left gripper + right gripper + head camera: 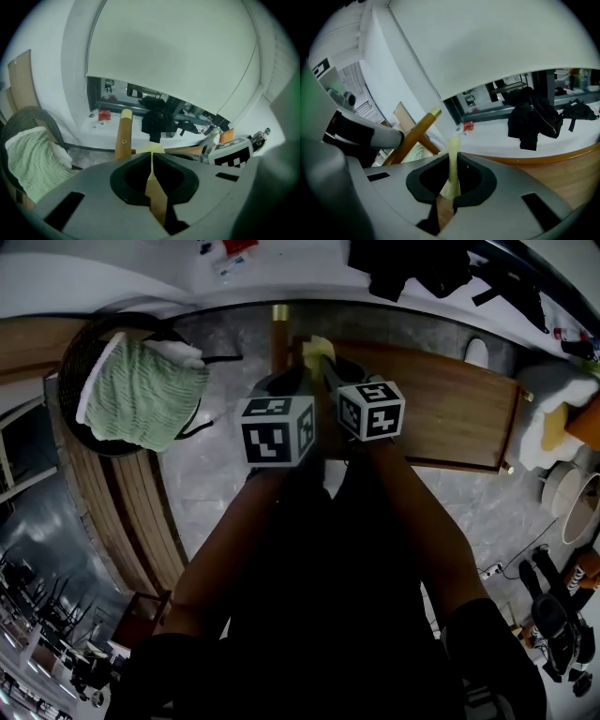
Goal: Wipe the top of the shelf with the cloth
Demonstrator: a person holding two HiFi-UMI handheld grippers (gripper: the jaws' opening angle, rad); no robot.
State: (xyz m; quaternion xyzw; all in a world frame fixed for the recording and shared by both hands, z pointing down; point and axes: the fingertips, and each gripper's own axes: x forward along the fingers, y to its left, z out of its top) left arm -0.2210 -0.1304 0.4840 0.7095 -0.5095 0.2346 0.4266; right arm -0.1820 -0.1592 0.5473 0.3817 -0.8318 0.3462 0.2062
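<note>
Over the left end of the wooden shelf (pixel 441 409), the left gripper (pixel 151 157) and right gripper (pixel 452 158) each have jaws closed on the yellow cloth (pixel 317 349), leaving the unwiped top stretching rightward.

shelf top (pixel 441 404): open to the right | post (pixel 279 343): blocks left

- The pale yellow cloth (pixel 318 349) sits at the far left edge of the brown wooden shelf top (pixel 441 404). It is pinched between the left tongs (pixel 302 381) and the right tongs (pixel 328 373), which are side by side.
- An upright round wooden post (pixel 279 334) stands just left of the cloth.
- Further left, a dark round woven basket (pixel 75 352) holds a green knitted towel (pixel 141 395).
- Black clothing (pixel 422 268) lies on the white ledge (pixel 309 277) behind the shelf.
</note>
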